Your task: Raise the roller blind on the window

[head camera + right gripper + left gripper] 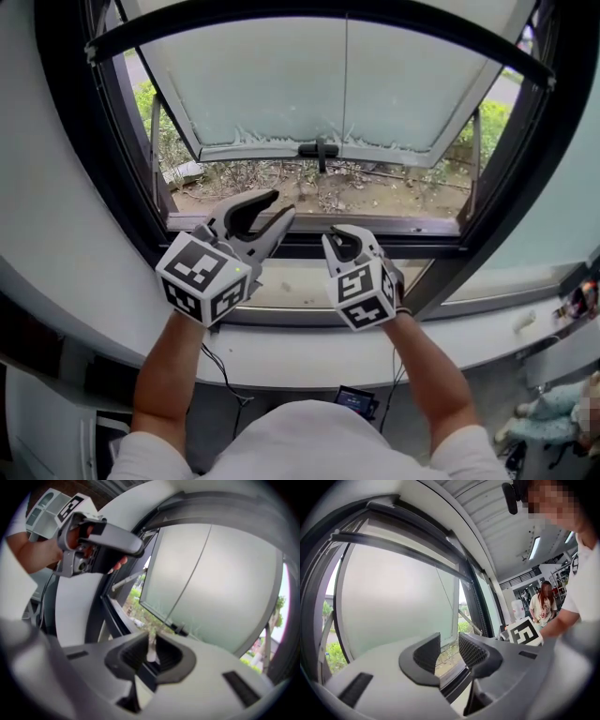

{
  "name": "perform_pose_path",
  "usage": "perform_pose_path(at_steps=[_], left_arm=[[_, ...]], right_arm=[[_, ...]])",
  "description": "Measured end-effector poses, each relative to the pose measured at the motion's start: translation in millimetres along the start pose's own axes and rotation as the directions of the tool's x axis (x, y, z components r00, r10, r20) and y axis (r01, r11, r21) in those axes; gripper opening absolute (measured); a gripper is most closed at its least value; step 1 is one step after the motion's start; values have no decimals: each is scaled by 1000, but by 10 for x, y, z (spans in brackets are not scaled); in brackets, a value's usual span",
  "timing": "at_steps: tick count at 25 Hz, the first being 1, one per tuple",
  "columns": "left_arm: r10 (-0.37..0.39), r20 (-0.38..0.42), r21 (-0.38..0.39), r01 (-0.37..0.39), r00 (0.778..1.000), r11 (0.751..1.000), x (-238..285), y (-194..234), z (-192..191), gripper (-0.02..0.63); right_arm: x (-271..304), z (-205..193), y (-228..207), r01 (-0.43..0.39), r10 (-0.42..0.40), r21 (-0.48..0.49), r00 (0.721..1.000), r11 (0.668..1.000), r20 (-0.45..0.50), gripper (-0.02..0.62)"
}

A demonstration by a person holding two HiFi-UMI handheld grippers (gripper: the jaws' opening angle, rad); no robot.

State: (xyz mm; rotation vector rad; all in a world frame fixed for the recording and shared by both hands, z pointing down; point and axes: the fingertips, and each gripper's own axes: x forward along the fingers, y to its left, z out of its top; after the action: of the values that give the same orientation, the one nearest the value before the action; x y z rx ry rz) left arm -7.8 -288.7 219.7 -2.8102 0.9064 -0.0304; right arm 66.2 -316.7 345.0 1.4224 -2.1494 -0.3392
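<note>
The roller blind [141, 36] is up at the far top of the window. Only its dark bottom bar shows, arcing from left to right inside the thick black window frame [70, 159], high above the white sill [309, 281]. A thin pale cord [346, 75] drops from the middle of that bar in front of the frosted glass sash [262, 84], which is swung outward and has a black handle [319, 150] on its lower edge.

The right gripper [345, 234] is at the near edge of the opening, right of centre and pointing slightly down. In the right gripper view its jaws are clenched on a small white piece [151, 649] that stands upright between the pads. The piece is too blurred to tell whether it is joined to the cord.

The left gripper [279, 204] is just to the left and close beside it. Its jaws are spread apart with nothing between them; in the left gripper view only the sill and the ground outside show through the gap. Each gripper carries a cube with square markers.

Beyond the sash lie bare soil with dry litter [309, 192] and green shrubs [150, 103]. Nearer, below the sill, a black cable [220, 375] hangs down, and a small dark device with a screen [356, 401] sits by the person's white shirt [309, 445]. In the left gripper view another person [541, 604] stands far back in the room.
</note>
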Motion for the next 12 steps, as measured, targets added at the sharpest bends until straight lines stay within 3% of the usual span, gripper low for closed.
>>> perform_pose_path(at_steps=[12], left_arm=[[23, 2, -153, -22, 1000, 988, -238, -133, -449, 138]], right_arm=[[-98, 239, -116, 22, -24, 28, 997, 999, 67, 58]])
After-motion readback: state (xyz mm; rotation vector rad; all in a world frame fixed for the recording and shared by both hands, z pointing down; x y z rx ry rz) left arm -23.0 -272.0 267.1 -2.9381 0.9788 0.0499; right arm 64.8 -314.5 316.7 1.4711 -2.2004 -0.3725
